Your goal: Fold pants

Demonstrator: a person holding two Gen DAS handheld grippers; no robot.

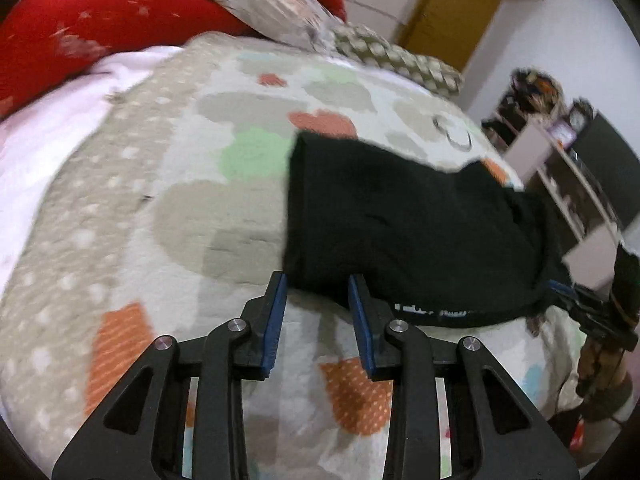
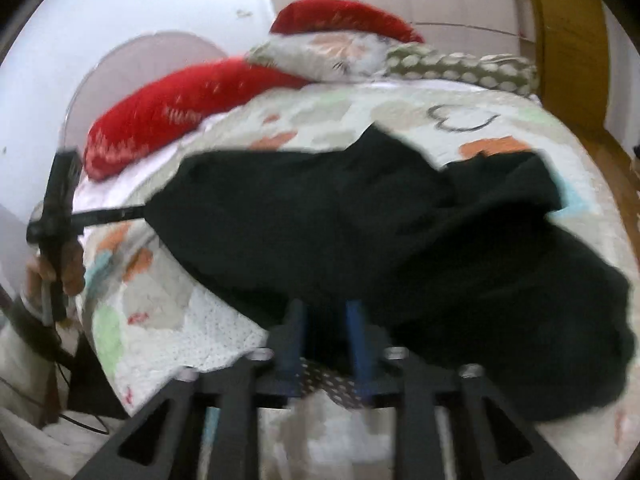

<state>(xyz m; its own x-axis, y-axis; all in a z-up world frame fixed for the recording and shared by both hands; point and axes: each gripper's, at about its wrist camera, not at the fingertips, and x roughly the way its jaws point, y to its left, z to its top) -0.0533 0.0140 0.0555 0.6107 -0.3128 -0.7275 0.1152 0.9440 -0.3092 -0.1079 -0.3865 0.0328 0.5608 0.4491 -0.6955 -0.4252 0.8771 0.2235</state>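
Your left gripper (image 1: 317, 312) gapes empty, right gripper (image 2: 326, 334) likewise; one black pants (image 1: 400, 224) on patterned quilt (image 1: 168, 208), two red pillows (image 1: 88, 36).

Matt black cloth pants (image 1: 400, 224) on a quilted bedspread (image 1: 160, 208).

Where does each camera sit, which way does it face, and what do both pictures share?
Left wrist: sits behind the left gripper, looking down its fingers across the bed at the black pants; the right gripper shows at the right edge.
Right wrist: sits behind the right gripper, facing the pants; a hand shows left.
Shared: pants, bed, red pillows.
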